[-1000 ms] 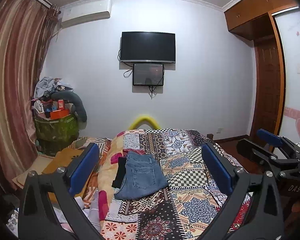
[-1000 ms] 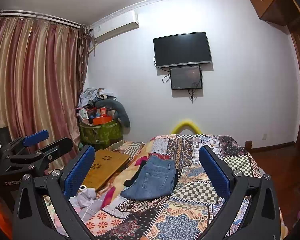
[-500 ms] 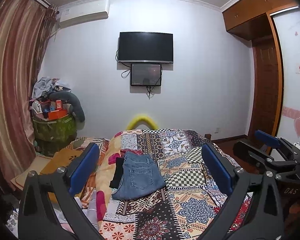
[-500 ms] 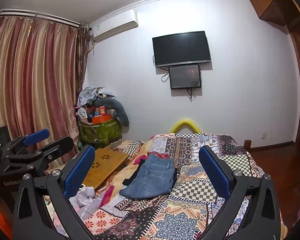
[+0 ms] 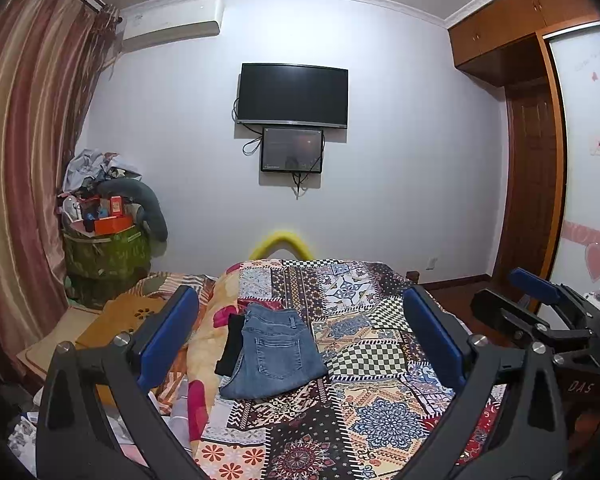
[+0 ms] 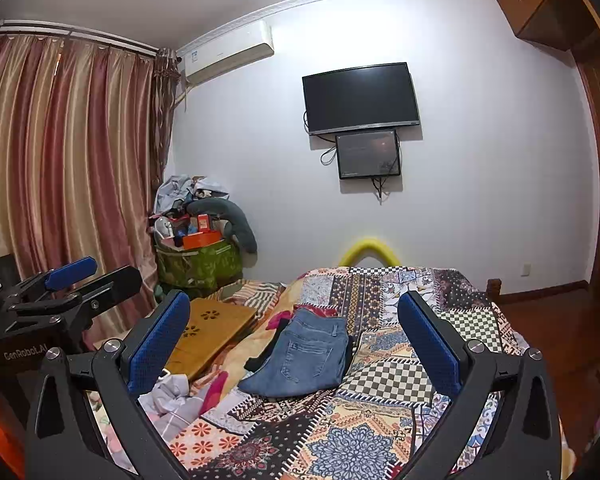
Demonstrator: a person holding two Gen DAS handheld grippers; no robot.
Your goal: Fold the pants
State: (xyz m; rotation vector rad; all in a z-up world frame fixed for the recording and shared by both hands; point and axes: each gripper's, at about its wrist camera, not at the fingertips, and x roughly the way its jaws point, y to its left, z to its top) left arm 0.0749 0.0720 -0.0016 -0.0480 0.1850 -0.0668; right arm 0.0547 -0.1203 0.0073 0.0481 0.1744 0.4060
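Observation:
Folded blue jeans (image 5: 274, 354) lie on a patchwork bedspread (image 5: 364, 360), partly on top of a black garment (image 5: 230, 344). They also show in the right wrist view (image 6: 304, 354). My left gripper (image 5: 300, 336) is open and empty, held well back from the jeans above the bed's near end. My right gripper (image 6: 296, 340) is open and empty too, also held back from the jeans. The right gripper shows at the right edge of the left wrist view (image 5: 540, 320), and the left gripper shows at the left edge of the right wrist view (image 6: 72, 288).
A wooden lap desk (image 6: 210, 328) lies left of the bed, with crumpled clothes (image 6: 172, 396) near it. A green basket heaped with items (image 5: 104, 240) stands in the corner by the curtain (image 5: 24, 160). A TV (image 5: 292, 94) hangs on the far wall. A wooden door (image 5: 534, 184) is at right.
Both cameras have shifted slightly; the jeans sit a little lower and more to the left in the views. Both grippers stay open and empty.

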